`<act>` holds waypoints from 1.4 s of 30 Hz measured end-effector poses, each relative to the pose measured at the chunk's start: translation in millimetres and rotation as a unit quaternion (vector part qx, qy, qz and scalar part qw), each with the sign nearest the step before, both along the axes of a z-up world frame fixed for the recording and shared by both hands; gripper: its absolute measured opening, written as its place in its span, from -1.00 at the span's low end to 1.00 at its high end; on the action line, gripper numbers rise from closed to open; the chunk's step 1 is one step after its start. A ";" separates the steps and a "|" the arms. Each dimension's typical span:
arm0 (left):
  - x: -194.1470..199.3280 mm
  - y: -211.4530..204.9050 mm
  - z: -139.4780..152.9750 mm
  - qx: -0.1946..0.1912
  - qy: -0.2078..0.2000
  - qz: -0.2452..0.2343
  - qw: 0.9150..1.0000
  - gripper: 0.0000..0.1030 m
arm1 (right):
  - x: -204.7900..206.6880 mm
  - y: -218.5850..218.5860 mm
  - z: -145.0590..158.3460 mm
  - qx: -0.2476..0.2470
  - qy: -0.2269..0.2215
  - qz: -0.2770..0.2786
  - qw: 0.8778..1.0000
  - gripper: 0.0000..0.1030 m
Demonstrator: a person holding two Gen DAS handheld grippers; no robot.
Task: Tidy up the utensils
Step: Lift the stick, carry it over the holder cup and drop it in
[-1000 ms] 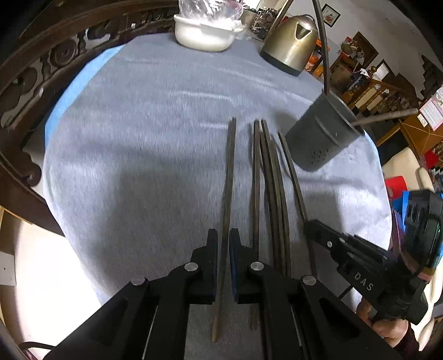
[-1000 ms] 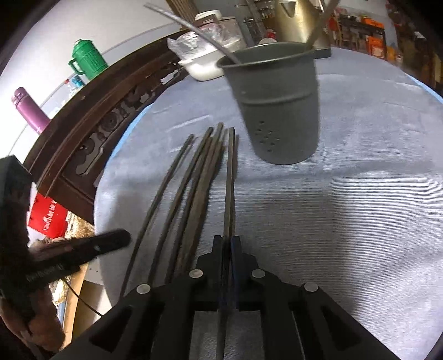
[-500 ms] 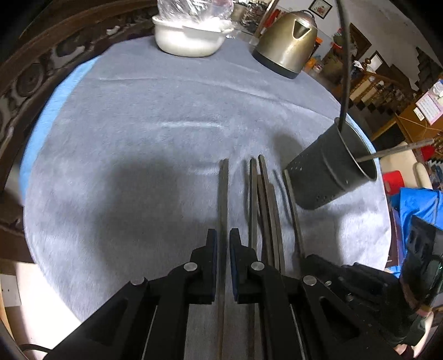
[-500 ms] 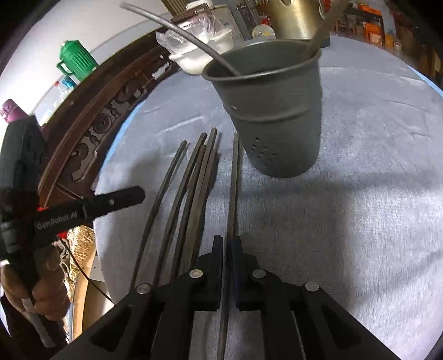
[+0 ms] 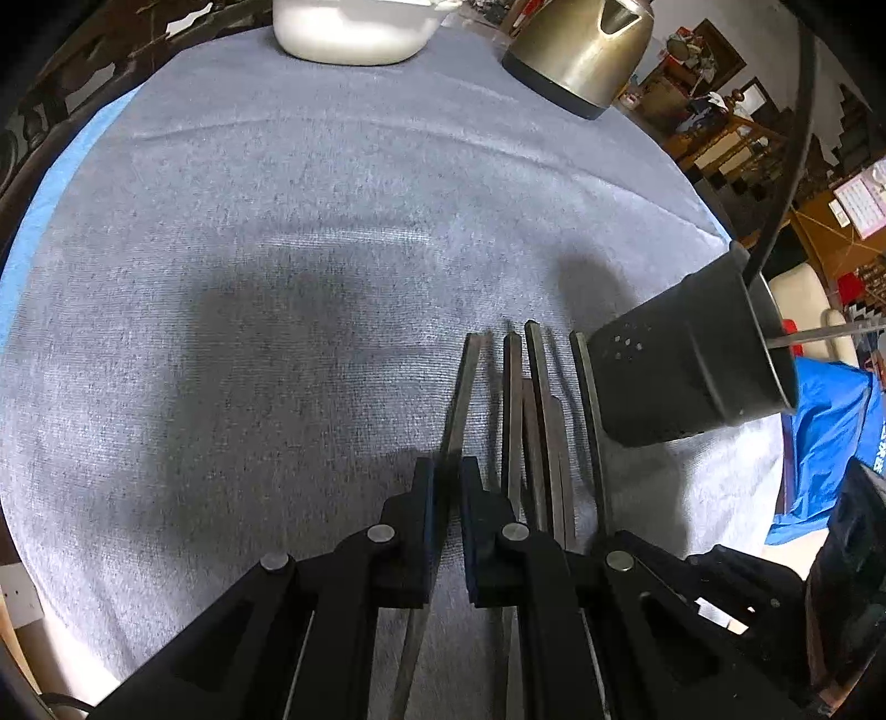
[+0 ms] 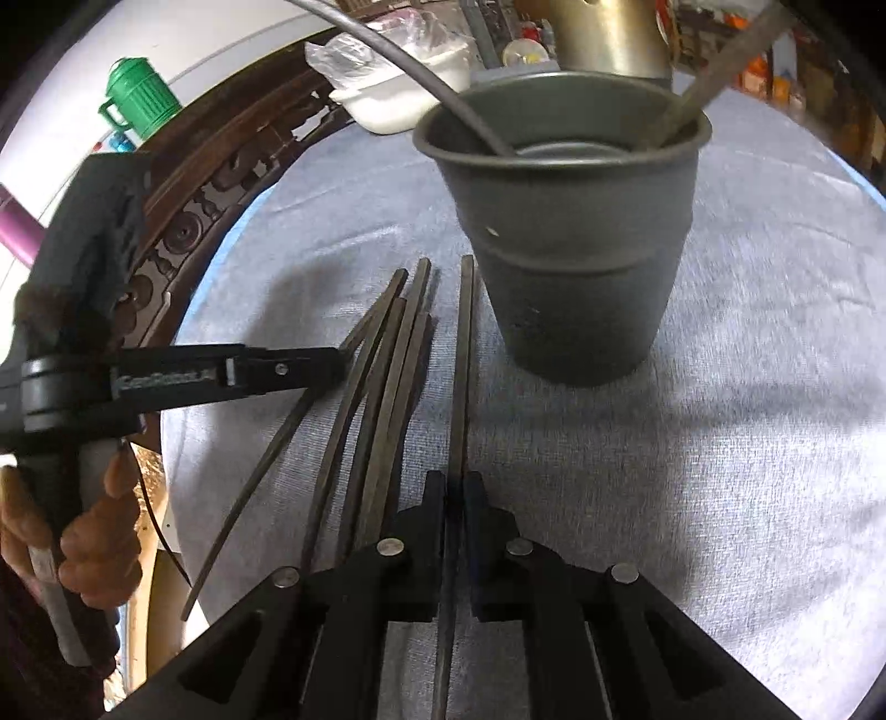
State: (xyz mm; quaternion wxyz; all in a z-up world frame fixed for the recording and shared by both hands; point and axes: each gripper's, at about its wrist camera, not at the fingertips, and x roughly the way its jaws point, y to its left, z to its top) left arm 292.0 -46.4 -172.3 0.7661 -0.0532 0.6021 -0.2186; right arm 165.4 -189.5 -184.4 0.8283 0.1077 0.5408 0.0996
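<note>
Several dark chopsticks lie side by side on the grey tablecloth, also in the right wrist view. My left gripper is shut on the leftmost chopstick. My right gripper is shut on the rightmost chopstick, whose tip points beside the grey perforated utensil cup. The cup stands right of the chopsticks and holds a thin metal rod and a utensil handle. The left gripper also shows from the side in the right wrist view.
A white bowl and a steel kettle stand at the table's far edge. A carved wooden chair back curves along the left. Blue fabric hangs off the right side. A green jug is behind.
Both grippers have moved forward along their chopsticks, toward the cup. The right chopstick has separated from the bundle and its tip has come close to the cup.
</note>
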 end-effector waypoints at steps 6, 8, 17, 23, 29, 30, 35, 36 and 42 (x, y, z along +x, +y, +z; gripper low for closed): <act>-9.8 9.6 6.0 -0.001 -0.022 0.019 1.000 -0.85 | -6.6 -0.1 10.3 0.001 -0.030 0.013 0.999 -0.86; -12.0 15.1 10.5 -0.010 -0.028 0.031 0.999 -0.86 | -9.2 -2.4 15.9 0.012 -0.041 0.014 0.999 -0.86; -42.0 40.9 65.9 -0.057 -0.104 0.073 0.990 -0.86 | -26.9 -7.6 48.3 0.067 -0.138 0.037 0.987 -0.86; -65.1 44.5 119.1 -0.078 -0.181 0.082 0.977 -0.86 | -44.3 -16.1 84.0 0.099 -0.240 0.039 0.965 -0.86; -85.5 41.1 166.6 -0.096 -0.244 0.079 0.962 -0.86 | -50.0 -31.9 119.8 0.104 -0.339 0.001 0.935 -0.86; -86.8 41.9 174.1 -0.103 -0.250 0.079 0.960 -0.86 | -50.2 -36.1 125.2 0.105 -0.351 -0.007 0.931 -0.86; -92.9 29.1 204.4 -0.121 -0.296 0.082 0.944 -0.86 | -45.5 -60.0 146.2 0.115 -0.413 -0.068 0.901 -0.86; -92.2 28.7 209.1 -0.123 -0.304 0.083 0.941 -0.86 | -47.2 -63.2 149.4 0.115 -0.420 -0.075 0.897 -0.86; -86.3 12.3 234.0 -0.140 -0.371 0.094 0.913 -0.86 | -40.0 -74.7 159.9 0.107 -0.470 -0.110 0.869 -0.86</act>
